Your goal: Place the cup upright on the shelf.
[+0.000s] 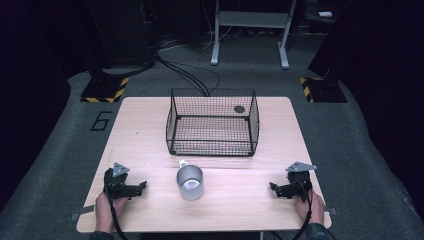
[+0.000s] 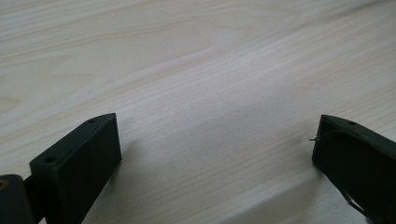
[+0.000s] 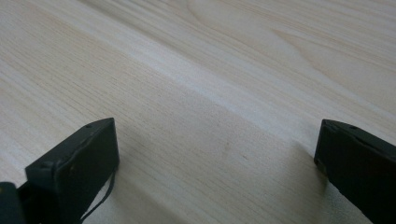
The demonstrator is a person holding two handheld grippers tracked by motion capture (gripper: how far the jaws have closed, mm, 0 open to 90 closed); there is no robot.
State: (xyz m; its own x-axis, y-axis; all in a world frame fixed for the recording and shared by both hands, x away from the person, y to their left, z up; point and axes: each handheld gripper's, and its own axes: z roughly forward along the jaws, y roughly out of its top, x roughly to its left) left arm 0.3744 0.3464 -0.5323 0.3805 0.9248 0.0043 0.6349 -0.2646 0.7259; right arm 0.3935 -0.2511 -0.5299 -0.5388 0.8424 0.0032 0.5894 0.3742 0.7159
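Left gripper [image 1: 141,187] and right gripper [image 1: 273,187] rest low on the table, jaws spread wide, holding nothing, with a metal mug [image 1: 190,182] between them.

Upright on the light wooden table [image 1: 150,125], the metal mug stands at the near middle, handle turned toward the far side, well apart from either gripper. Behind it, near but not touching, sits a black wire basket [image 1: 212,127] with a small dark disc [image 1: 239,109] at its far right corner. Both gripper views look along open black jaws over bare pale woodgrain [image 2: 210,93]. Grey carpet [image 1: 350,145] surrounds the table, with black cables [image 1: 190,75], yellow-black striped stand bases [image 1: 105,90] and a white frame [image 1: 250,30] in the dim room beyond.
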